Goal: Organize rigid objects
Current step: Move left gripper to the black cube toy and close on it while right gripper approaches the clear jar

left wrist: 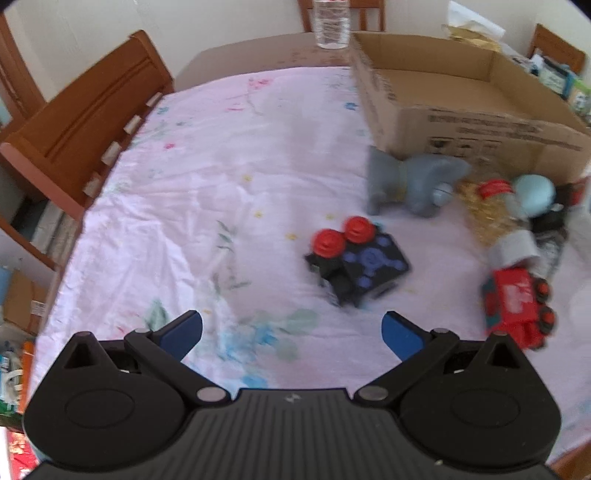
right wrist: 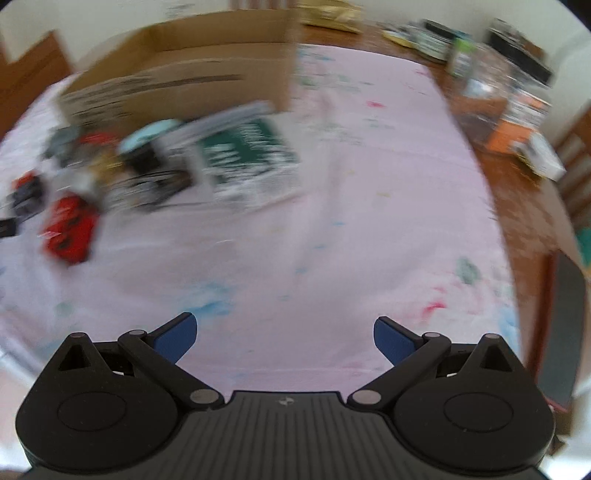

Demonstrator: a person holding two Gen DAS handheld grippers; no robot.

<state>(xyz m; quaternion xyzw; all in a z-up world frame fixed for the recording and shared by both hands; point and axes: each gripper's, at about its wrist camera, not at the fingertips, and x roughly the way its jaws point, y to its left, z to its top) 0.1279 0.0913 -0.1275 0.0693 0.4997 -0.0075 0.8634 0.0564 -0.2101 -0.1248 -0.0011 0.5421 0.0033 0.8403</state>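
Note:
My left gripper (left wrist: 291, 334) is open and empty above the pink floral cloth (left wrist: 229, 184). Ahead of it lies a black toy with two red knobs (left wrist: 356, 260). Further right are a grey soft toy (left wrist: 410, 184), a red toy vehicle (left wrist: 517, 308) and a pale blue ball (left wrist: 533, 192). An open cardboard box (left wrist: 461, 110) stands behind them. My right gripper (right wrist: 284, 334) is open and empty over bare cloth. Its view is blurred and shows the box (right wrist: 177, 81), a green and white book (right wrist: 251, 158) and the red toy (right wrist: 70, 229) at the left.
A glass jar (left wrist: 332, 22) stands at the table's far edge. A wooden chair (left wrist: 85, 122) is on the left. Boxes and jars (right wrist: 513, 92) crowd the table's right side on bare wood. More clutter sits behind the cardboard box (left wrist: 554, 70).

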